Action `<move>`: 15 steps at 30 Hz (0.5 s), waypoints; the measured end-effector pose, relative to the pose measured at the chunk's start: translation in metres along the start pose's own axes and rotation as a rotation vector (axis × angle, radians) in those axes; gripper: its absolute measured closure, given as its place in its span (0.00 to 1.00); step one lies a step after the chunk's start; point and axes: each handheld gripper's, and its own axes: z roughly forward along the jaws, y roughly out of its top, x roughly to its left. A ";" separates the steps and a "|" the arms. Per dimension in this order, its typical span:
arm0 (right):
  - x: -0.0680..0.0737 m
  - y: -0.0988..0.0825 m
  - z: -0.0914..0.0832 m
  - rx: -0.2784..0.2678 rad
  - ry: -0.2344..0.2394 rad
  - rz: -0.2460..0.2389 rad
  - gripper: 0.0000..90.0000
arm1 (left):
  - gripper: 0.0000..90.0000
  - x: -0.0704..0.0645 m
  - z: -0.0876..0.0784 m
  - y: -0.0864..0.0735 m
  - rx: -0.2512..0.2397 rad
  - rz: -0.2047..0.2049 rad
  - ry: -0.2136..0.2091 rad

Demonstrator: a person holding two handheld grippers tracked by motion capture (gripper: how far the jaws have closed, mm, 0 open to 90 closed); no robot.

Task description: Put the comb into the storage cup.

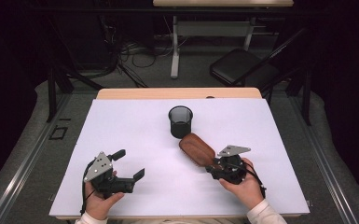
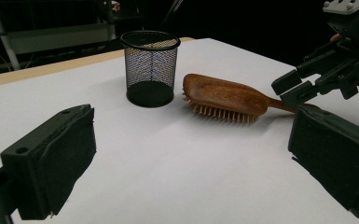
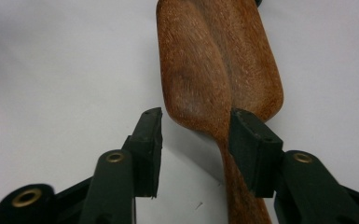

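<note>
Hairbrush point(image 3: 214, 70) handle lies between the right tool's point(image 3: 196, 140) parted jaws.

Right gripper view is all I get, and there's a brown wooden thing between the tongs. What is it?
Observer: A hairbrush, lying bristles down on the white table.
Operator: Is anything near it?
Observer: A black mesh cup stands upright just beyond the brush's head.
Operator: Where are the other tongs?
Observer: The left tongs are wide open off to the side, well apart from the brush, with nothing between them.
</note>
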 end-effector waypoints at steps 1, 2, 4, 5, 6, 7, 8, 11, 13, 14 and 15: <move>0.000 0.000 0.000 -0.001 -0.002 -0.008 0.58 | 0.01 0.000 0.000 0.000 0.000 0.002 0.000; 0.000 0.000 0.000 -0.008 -0.004 -0.010 0.56 | 0.01 0.000 0.000 0.000 0.000 0.002 0.000; -0.001 0.001 0.000 -0.008 -0.004 -0.022 0.53 | 0.01 0.000 0.000 0.000 0.000 0.002 0.001; -0.001 0.001 0.000 -0.014 -0.006 -0.028 0.49 | 0.01 0.000 0.000 0.000 0.000 0.002 0.001; -0.001 0.001 0.000 -0.020 -0.007 -0.031 0.47 | 0.01 0.000 0.000 0.000 -0.001 0.001 0.002; -0.001 0.002 0.000 -0.021 -0.007 -0.034 0.47 | 0.01 0.000 0.000 0.000 0.001 0.002 0.000; -0.002 0.002 -0.001 -0.022 -0.007 -0.038 0.46 | 0.01 0.000 0.000 0.000 0.000 0.003 0.001; -0.003 0.002 -0.001 -0.037 -0.003 -0.047 0.42 | 0.01 0.000 0.000 0.000 0.000 0.003 0.002; -0.003 0.003 -0.001 -0.038 0.001 -0.046 0.41 | 0.01 0.000 0.000 0.000 0.001 0.003 0.001; -0.003 0.003 -0.002 -0.039 -0.002 -0.053 0.40 | 0.01 0.000 0.000 0.000 0.000 0.002 0.001; -0.004 0.003 -0.002 -0.039 -0.005 -0.057 0.39 | 0.01 0.000 0.000 0.000 0.000 0.002 0.002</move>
